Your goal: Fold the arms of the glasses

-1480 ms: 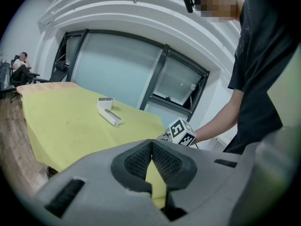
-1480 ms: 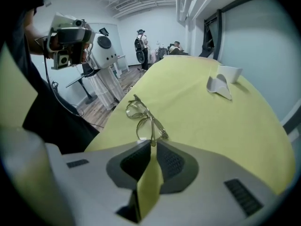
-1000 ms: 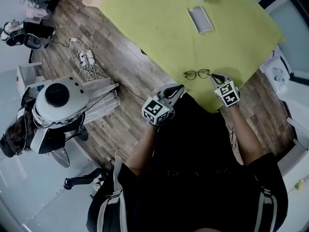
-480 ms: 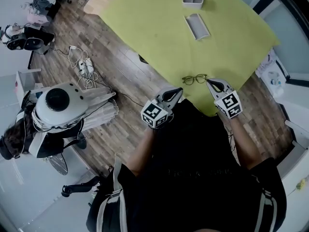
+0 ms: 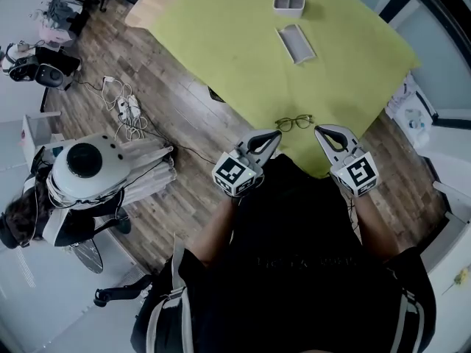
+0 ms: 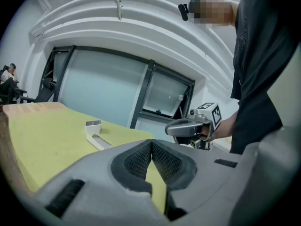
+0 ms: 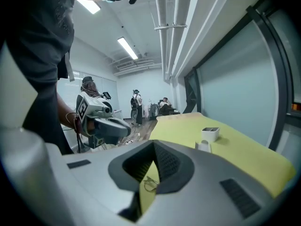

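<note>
Both your left gripper (image 5: 275, 135) and right gripper (image 5: 320, 132) hang closed, empty, by the yellow table's (image 5: 243, 43) near corner where the glasses (image 5: 294, 123) lie — check first whether their arms are folded — unclear from here.

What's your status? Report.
Left gripper shut, empty. Right gripper shut, empty. Thin dark-framed glasses lie free on yellow-green table, just beyond both tips. Nothing blocking.

The yellow-green cloth worktop (image 5: 243, 43) carries thin dark-framed wire glasses (image 5: 294, 123), a pale grey oblong plastic tray (image 5: 295, 43) and a whitish rectangular box (image 5: 288, 4). The grey left tool (image 5: 274, 135) and grey right tool (image 5: 319, 132) bear black-and-white square markers. The wooden plank floor (image 5: 176, 101) is streaked brown.
</note>
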A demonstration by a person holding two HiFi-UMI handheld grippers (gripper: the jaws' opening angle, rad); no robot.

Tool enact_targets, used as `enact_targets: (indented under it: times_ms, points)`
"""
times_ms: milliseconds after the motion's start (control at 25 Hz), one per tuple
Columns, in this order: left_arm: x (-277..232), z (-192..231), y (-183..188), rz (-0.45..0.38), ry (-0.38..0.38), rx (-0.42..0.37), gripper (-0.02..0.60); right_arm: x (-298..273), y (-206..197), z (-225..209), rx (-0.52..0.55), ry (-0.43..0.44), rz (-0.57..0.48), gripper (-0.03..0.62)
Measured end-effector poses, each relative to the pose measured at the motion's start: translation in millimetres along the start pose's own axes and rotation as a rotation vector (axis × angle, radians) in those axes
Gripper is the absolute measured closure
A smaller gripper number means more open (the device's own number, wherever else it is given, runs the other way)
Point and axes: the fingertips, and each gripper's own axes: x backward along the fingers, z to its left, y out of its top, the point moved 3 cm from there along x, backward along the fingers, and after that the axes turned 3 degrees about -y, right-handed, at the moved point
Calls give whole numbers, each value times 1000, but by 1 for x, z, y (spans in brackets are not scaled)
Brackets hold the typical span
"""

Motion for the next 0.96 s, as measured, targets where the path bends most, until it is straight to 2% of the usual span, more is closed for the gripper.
enact_targets:
  times_ms: [160,240,360,480,560,720,840,960]
  points:
    - [-2,-5,14,-4,-8,-57,563,9,14,6,37,18,-55,568]
    - [-4,-9,22,-3,-20,-88,563,11,22,15,85,73,-75,568]
    - [-5,-14,31,-35,-40,-85,563,15,25,35,183,169,-57,568]
    - [-5,-22,35,-50,-65,-103,563,17,26,48,189,199,-50,568]
    - [-6,-29,42,-66,-85,-108,563,19,27,52,187,211,-58,567]
    - [-7,-31,57,-105,-85,-58,563,20,35,50,188,211,-74,566]
    - [-4,-27,63,-115,-73,-90,563,16,56,46,142,183,-186,566]
    - [-3,-21,69,-130,-65,-102,563,11,70,37,123,152,-236,566]
